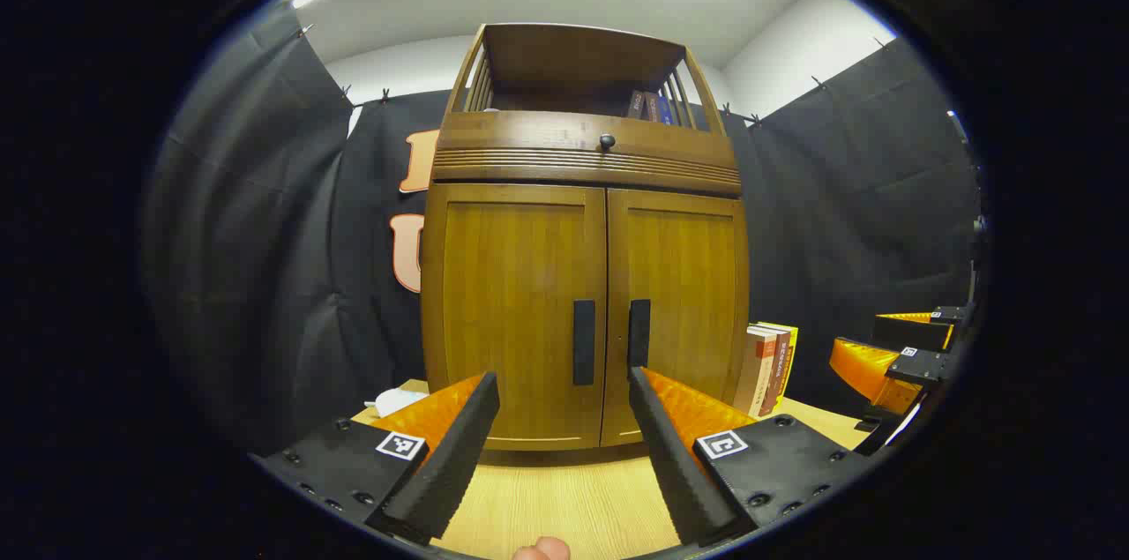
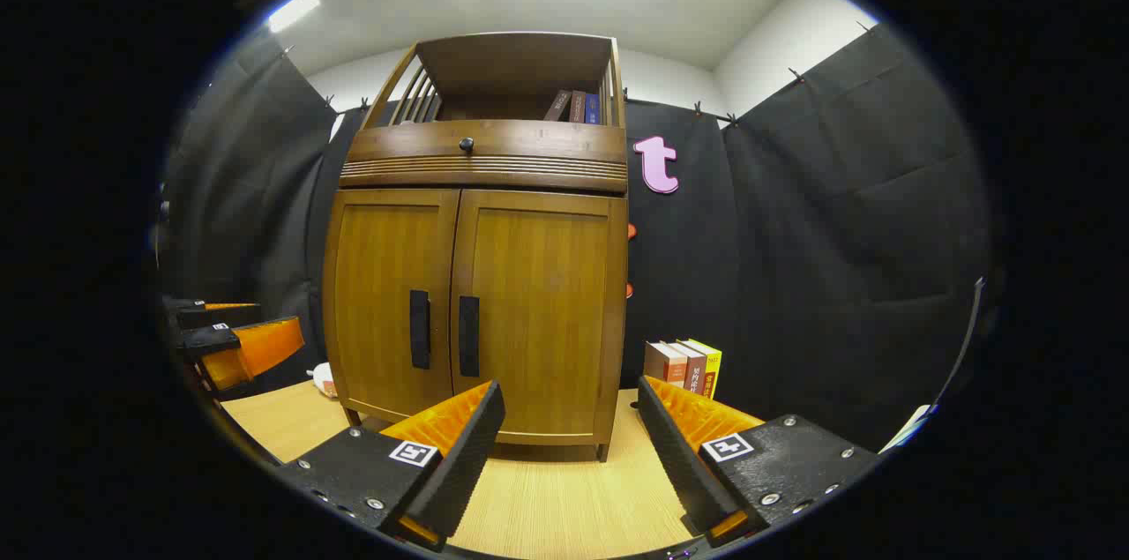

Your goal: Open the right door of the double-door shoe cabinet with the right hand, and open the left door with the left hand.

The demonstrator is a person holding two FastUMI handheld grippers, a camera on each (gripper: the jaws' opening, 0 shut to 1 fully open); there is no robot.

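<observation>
Cabinet shut, straight ahead of both hand-held grippers.
Left one and right one both spread wide, short of the doors, gripping nothing.

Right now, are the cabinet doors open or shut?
Shut. Both doors, left door and right door, sit flush, meeting at the middle seam.

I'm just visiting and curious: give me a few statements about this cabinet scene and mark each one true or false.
1. Both doors of the shoe cabinet are shut. True.
2. The right gripper is clamped on a door handle. False: its fingers are open and short of the right door handle.
3. Books stand on the table beside the cabinet. True.
4. The cabinet's top shelf is bare. False: several books stand there.
5. The left gripper is open. True.
</observation>
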